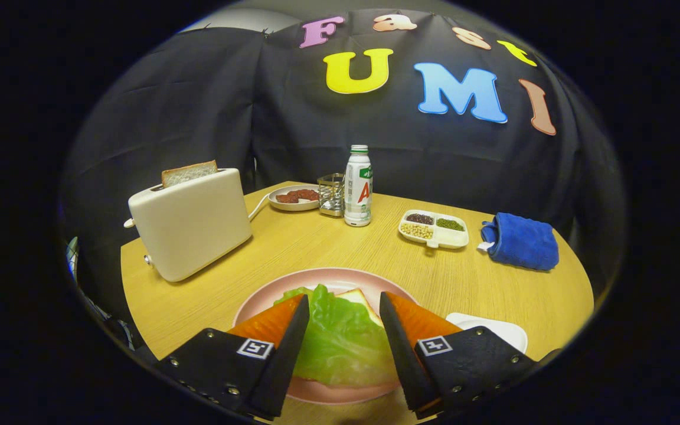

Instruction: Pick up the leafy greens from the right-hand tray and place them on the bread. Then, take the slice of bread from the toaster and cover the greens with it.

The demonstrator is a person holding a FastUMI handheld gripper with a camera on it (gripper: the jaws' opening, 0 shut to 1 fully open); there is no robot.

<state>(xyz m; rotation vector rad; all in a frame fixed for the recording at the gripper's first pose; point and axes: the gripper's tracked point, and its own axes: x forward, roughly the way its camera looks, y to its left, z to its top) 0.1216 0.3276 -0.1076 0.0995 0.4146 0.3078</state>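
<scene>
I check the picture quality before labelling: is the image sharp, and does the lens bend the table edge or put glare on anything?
Gripper view: table edge bows from fisheye distortion; toaster and bottle look sharp; soft glare on the leafy greens between the open gripper fingers; lighting even, shadows faint.

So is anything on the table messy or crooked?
Nothing looks spilled or broken. The green leafy lettuce lies on the bread slice on the round pink plate, between the open jaws of the gripper. Another slice of bread stands upright in the cream toaster.
</scene>
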